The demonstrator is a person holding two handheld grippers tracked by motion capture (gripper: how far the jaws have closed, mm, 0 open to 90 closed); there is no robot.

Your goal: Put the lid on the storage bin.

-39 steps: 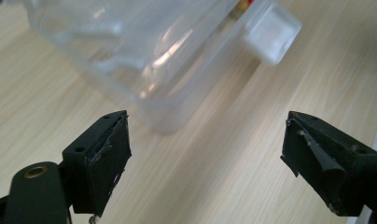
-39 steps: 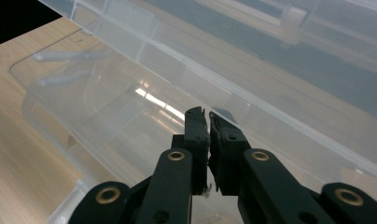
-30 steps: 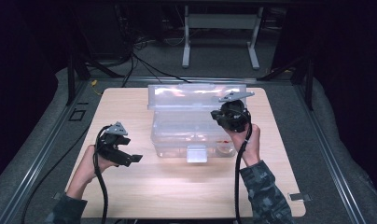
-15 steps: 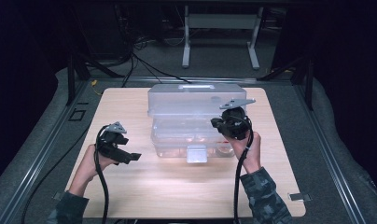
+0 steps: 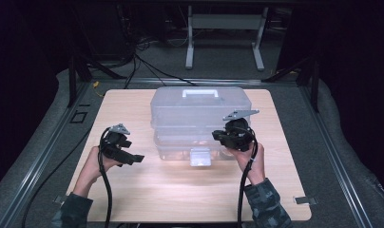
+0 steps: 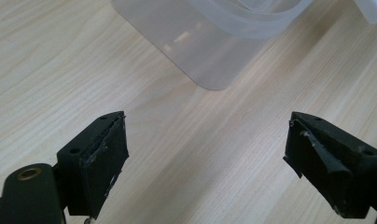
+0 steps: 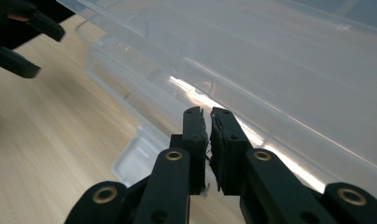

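Left gripper (image 5: 133,158) hovers left of the one clear lidded box (image 5: 199,111), jaws spread; right gripper (image 5: 217,137) at its front-right, jaws closed, empty.

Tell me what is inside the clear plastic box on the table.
The clear plastic box has its lid shut. Through its frosted front wall only faint reddish shapes show low down; what they are cannot be told.

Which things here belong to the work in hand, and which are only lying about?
In the work:
- clear plastic storage box with lid
- its white front latch
- left gripper, open
- right gripper, shut

Lying about:
- white metal stand
- black floor cables
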